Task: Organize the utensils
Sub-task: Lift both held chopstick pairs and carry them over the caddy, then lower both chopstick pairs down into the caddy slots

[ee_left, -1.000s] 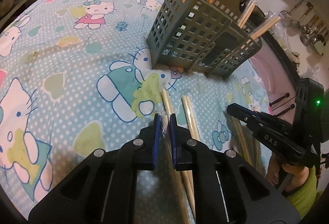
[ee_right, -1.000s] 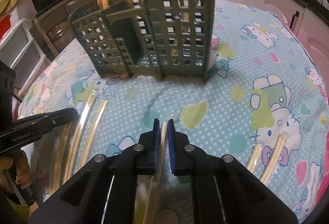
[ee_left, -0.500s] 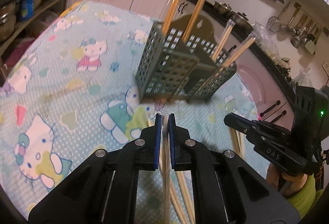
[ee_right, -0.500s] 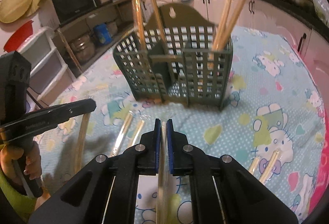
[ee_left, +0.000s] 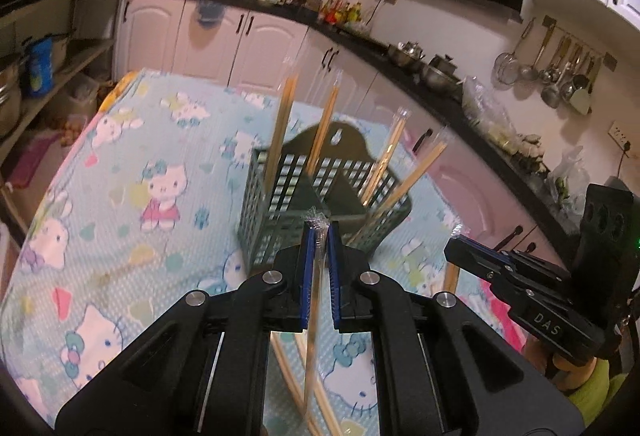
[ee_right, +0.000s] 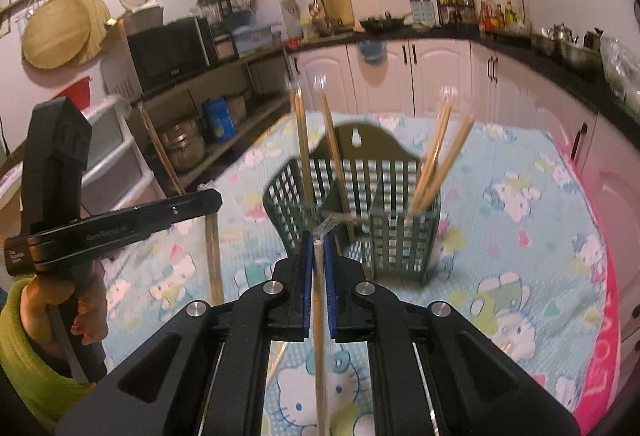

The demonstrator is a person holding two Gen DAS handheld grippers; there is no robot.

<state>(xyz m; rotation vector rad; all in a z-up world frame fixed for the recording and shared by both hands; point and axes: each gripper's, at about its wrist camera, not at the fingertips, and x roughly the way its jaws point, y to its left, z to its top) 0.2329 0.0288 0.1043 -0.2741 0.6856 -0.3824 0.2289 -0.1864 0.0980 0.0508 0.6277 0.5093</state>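
Each hand carried a wrapped pair of chopsticks. The left gripper (ee_left: 319, 232) was clenched on one wrapped pair (ee_left: 313, 316), pinched near its top so the crimped plastic end poked just above the blue pads and the long remainder hung down toward the tablecloth (ee_left: 132, 236). The right gripper (ee_right: 318, 242) was clenched the same way on a second pair (ee_right: 320, 336), which also dangled below it. Both were held up off the cloth, in front of the green slotted holder (ee_right: 400, 248) standing in the middle of the table.

The holder already had chopsticks leaning in its outer compartments, two at one end and two at the other. A few more pairs lay on the cloth under the left gripper (ee_left: 316, 408).

To my eye the step in hand was the carry to the holder, and doing it well would mean getting each pair high enough that its hanging lower end cleared the rim, then steadying the swing before lowering. With the grip so near the top, the bottom end would wander, so a slow, straight descent into an open compartment seemed wise, letting go only once the tip was well inside. Taking the two hands in turn would keep them from knocking together or catching the sticks already leaning there.
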